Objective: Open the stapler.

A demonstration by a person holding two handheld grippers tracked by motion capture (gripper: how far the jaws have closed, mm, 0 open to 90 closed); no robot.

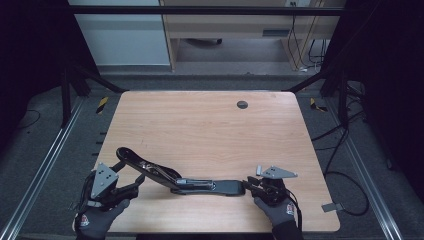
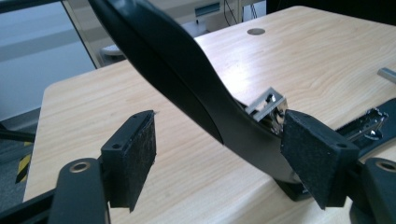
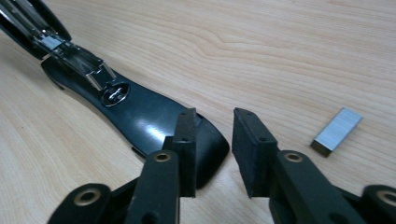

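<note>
Wooden table (image 1: pixel 210 125) carries an opened stapler (image 1: pixel 175 177) near the front edge, a staple strip (image 3: pixel 337 130) beside its base. Left gripper (image 2: pixel 219 156) and right gripper (image 3: pixel 212 140) stand spread, pinching nothing. Loading seems next: pick up the strip.

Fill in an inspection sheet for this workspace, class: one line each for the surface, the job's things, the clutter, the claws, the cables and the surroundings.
Surface: wooden table, pale grain, with a round dark grommet near the far edge.
Job's things: black stapler swung open, its base flat on the table, its top arm raised toward the left; strip of staples lying loose on the wood.
Clutter: nothing seen.
Claws: left claw open, pads either side of the raised arm, not pressing; right claw open at the base's tip.
Cables: black cables on the floor to the right.
Surroundings: dark frame rails, grey floor, wooden furniture behind.
</note>
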